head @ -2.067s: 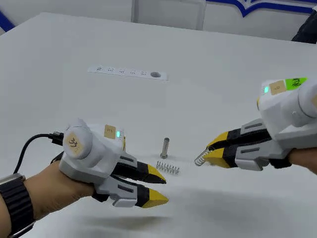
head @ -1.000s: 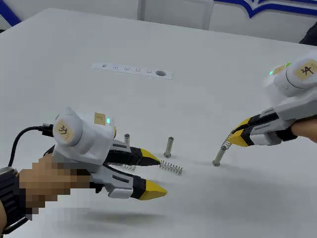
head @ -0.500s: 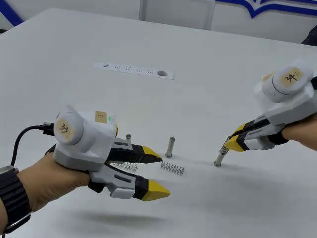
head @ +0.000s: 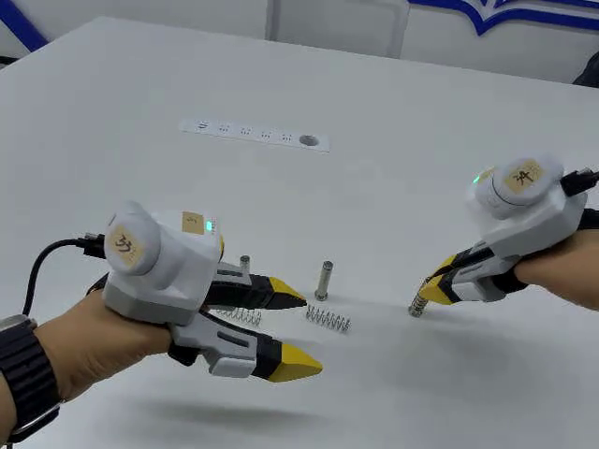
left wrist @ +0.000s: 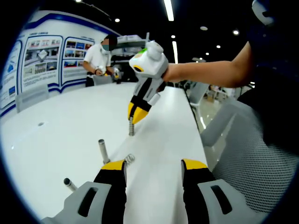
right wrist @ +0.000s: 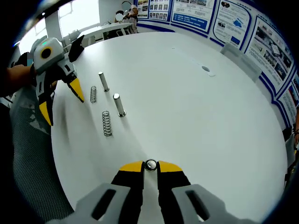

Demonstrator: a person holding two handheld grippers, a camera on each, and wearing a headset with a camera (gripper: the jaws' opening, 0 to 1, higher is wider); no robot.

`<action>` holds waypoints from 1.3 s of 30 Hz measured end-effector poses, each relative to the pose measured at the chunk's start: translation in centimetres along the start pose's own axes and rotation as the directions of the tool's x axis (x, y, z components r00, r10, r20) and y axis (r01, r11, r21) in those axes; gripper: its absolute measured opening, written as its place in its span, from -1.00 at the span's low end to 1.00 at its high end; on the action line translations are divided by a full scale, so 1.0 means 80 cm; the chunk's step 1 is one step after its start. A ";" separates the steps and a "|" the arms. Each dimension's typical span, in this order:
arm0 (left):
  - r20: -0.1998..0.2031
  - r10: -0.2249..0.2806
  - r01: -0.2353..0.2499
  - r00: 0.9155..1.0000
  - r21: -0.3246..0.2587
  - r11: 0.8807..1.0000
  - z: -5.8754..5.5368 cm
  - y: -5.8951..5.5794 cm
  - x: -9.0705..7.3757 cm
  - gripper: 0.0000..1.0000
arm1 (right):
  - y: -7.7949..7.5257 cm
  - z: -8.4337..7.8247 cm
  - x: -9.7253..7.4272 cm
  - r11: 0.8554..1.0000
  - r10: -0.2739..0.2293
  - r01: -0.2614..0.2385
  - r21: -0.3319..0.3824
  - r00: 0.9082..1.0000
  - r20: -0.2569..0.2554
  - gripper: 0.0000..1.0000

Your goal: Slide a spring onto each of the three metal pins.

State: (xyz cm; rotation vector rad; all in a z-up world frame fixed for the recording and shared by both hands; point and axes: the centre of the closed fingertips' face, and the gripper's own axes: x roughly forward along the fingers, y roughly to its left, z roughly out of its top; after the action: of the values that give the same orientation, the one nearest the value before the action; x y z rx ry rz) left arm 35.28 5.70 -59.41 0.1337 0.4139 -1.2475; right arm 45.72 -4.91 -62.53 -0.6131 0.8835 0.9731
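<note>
Standing pins: three metal pins are upright on the white table (head: 393,140), in a loose row. The left pin (head: 244,266) is partly hidden behind the left gripper. The middle pin (head: 325,280) stands bare. The right pin (right wrist: 150,164) sits at the right gripper's tips.
Right gripper (head: 430,293): it is angled down at the right pin with its jaws almost together. In the right gripper view the pin's round head shows between the two yellow tips.
Held spring (head: 417,303): it is coiled around the right pin, with its top pinched at the right gripper's tips.
Left gripper (head: 306,333): the left hand (head: 89,341) holds it low over the table. Its jaws are spread wide apart and point toward the middle pin.
Loose spring (head: 328,320): it lies flat on the table just in front of the middle pin, beyond the left gripper's tips and apart from them.
Second loose spring (right wrist: 93,94): it lies flat near the left pin. In the head view the left gripper's upper jaw partly covers it.
Socket strip (head: 253,134): a flush panel is set in the table on the far side, well apart from the pins.
Background: in the left gripper view a person (left wrist: 99,56) stands at the far end of the room, beside wall posters.
</note>
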 end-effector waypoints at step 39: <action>-0.012 0.044 -0.044 0.999 0.005 0.999 0.002 0.014 -0.016 -0.04 | 0.098 0.055 0.046 0.969 0.148 -0.134 -0.207 0.987 0.054 -0.63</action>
State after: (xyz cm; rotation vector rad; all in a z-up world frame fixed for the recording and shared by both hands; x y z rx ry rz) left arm 36.02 7.13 -58.91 0.1531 0.4163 -1.2048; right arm 41.31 3.70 -63.88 -0.6921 0.7790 1.2170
